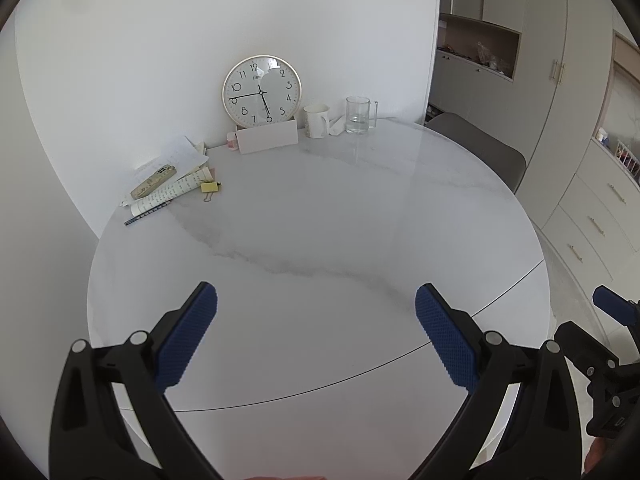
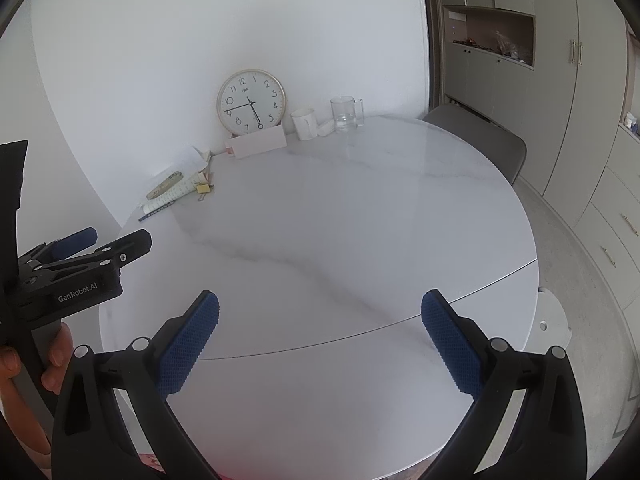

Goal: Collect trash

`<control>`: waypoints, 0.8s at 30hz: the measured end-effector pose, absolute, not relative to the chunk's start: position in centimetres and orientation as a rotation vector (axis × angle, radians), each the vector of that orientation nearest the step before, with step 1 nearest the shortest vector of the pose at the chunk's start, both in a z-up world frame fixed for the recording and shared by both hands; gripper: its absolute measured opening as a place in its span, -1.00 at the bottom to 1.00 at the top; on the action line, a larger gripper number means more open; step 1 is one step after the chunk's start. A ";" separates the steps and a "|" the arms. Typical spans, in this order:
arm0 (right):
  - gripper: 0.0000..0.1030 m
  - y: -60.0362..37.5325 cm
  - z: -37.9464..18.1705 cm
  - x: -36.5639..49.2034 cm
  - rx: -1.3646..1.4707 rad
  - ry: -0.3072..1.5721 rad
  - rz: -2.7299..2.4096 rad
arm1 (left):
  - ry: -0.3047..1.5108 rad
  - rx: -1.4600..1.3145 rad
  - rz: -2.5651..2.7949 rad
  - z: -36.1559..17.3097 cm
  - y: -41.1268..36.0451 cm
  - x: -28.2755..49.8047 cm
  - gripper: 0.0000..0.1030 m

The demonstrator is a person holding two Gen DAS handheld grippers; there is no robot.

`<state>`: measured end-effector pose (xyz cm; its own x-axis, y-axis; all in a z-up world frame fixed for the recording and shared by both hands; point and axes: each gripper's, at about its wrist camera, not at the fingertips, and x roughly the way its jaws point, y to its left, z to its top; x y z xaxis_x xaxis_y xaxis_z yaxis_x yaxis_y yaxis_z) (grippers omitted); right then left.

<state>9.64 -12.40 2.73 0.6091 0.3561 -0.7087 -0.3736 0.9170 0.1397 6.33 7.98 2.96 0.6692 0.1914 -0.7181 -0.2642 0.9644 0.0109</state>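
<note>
My left gripper (image 1: 316, 300) is open and empty above the near part of a round white marble table (image 1: 320, 240). My right gripper (image 2: 320, 304) is open and empty beside it, also over the near part of the table (image 2: 340, 220). A pile of papers (image 1: 172, 176) with a rolled sheet, a yellow binder clip (image 1: 211, 188) and a blue pen lies at the table's far left; it also shows in the right wrist view (image 2: 176, 188). A crumpled white scrap (image 1: 335, 125) lies between the mug and the glass.
A wall clock (image 1: 261, 91) leans on the wall behind a white card box (image 1: 268, 140). A white mug (image 1: 317, 120) and a glass mug (image 1: 359, 114) stand at the back. A grey chair (image 1: 480, 148) and cabinets (image 1: 580, 120) are to the right.
</note>
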 end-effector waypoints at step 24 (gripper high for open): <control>0.95 -12.7 2.5 9.9 -0.019 0.824 0.414 | 0.816 -0.100 0.253 2.7 8.3 7.1 0.85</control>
